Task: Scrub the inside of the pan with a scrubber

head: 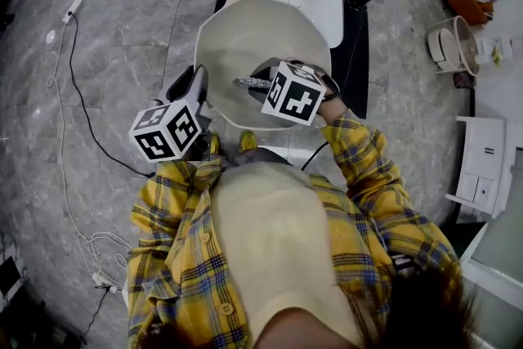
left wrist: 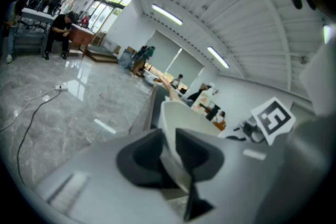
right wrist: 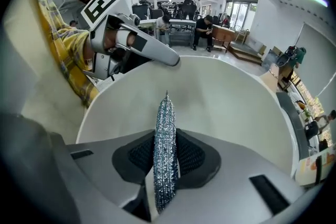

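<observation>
Head view: both arms, in plaid sleeves (head: pixel 359 151), are held bent forward from the body. The left gripper (head: pixel 198 86) is clamped on the near rim of the pan (head: pixel 253 37). The right gripper (head: pixel 265 80), extended over that rim, is closed on the silver scrubber (head: pixel 249 82), which is held inside the pan.

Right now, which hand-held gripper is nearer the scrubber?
Right. The right hand-held gripper is shut on the scrubber, holding it inside the pan. The left hand-held gripper clamps the pan's rim at the side, apart from the scrubber.
</observation>
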Tool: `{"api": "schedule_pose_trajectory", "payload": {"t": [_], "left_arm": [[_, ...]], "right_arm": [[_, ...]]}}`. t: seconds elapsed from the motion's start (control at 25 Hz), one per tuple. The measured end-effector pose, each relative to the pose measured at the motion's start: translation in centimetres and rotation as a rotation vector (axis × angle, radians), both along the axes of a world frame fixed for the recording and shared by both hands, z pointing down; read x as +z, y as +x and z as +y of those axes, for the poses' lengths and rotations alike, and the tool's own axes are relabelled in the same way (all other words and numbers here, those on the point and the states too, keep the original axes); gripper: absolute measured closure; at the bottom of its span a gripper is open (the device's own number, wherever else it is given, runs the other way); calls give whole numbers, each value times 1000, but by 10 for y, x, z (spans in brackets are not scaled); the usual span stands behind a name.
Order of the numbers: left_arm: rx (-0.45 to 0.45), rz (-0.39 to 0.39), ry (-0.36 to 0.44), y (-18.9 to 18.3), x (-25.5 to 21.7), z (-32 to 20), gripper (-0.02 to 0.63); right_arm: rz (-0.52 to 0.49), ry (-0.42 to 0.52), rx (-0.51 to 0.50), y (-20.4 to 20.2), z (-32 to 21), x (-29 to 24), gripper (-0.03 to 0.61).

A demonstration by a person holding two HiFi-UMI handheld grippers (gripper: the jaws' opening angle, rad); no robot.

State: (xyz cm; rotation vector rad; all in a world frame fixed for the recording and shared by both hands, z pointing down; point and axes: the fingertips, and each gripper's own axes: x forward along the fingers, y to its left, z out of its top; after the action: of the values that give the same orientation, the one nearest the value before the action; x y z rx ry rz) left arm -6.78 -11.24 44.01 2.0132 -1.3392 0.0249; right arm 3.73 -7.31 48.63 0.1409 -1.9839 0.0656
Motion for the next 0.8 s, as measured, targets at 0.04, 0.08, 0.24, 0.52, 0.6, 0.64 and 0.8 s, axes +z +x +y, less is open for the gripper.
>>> {"api": "schedule_pose_trajectory", "payload": {"t": [0.04, 0.08, 0.24, 0.52, 0.6, 0.64, 0.8], "left_arm": [[0, 0, -1, 0, 0, 0, 543], [-1, -1, -1, 0, 0, 0, 543], [-1, -3, 0, 0, 0, 0, 543], [14, -23, 0, 2, 1, -1, 543], [23, -33, 2, 1, 0, -1, 543], [28, -38, 2, 1, 0, 0, 543], [56, -73, -1, 2, -2, 0, 543]], "right_arm": [[-2, -19, -11, -1, 4, 0, 492], [-4, -37, -21, -3, 8, 0, 492], [-7, -88, -51, -5, 20, 0, 492], [-14, -61, -43, -5, 16, -2, 492], [-28, -41, -26, -5, 13, -3, 492], [-33, -25, -22, -5, 12, -5, 492], [-80, 19, 23, -4, 6, -14, 492]]}}
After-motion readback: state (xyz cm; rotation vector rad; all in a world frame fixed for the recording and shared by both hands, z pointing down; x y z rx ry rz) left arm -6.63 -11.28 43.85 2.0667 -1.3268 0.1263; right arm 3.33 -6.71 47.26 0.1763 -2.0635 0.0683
